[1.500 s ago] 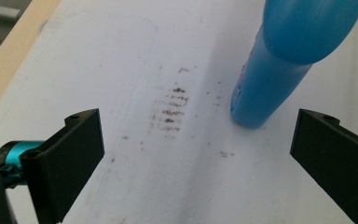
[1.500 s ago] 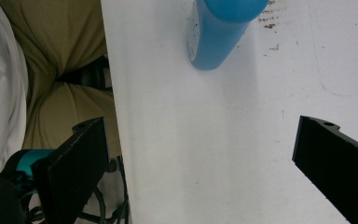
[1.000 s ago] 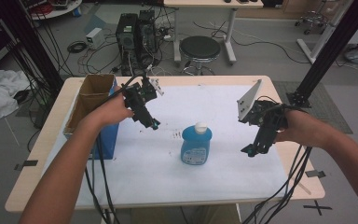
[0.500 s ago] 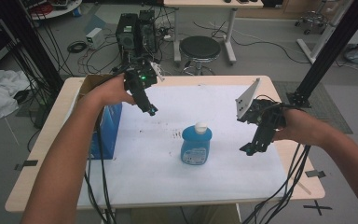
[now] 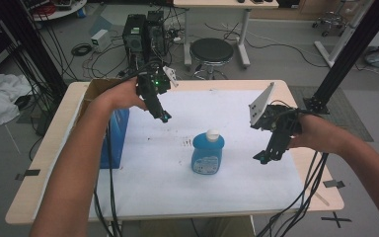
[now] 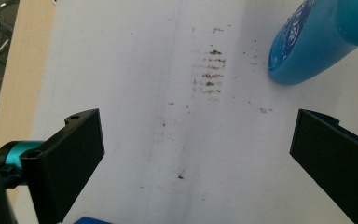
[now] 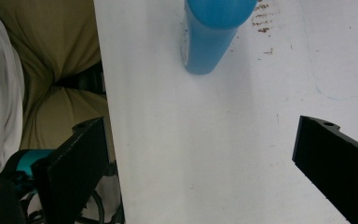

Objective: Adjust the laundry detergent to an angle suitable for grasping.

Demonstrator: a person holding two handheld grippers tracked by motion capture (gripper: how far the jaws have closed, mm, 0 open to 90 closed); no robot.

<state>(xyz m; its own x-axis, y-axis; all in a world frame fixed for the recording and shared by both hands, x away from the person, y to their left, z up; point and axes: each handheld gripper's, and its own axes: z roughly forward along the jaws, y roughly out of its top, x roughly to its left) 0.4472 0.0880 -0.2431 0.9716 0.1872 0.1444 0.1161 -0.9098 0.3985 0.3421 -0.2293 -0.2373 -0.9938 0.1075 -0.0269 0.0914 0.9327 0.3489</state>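
Both forearms come in bare, no sleeves on show, each hand wrapped around a black handheld rig: the left gripper point(image 5: 164, 117) has a small green light glowing on its body and a pale plate on top, the right gripper point(image 5: 263, 159) a grey three-cornered plate standing on top. Bundles of black cables point(image 5: 109, 163) trail down from both rigs and off the near edge. Up close, the jaws are flat matte-black blocks with a small screw hole at the upper corner, and a teal metal fitting point(image 6: 15, 150) sits at the root of one jaw on each gripper.
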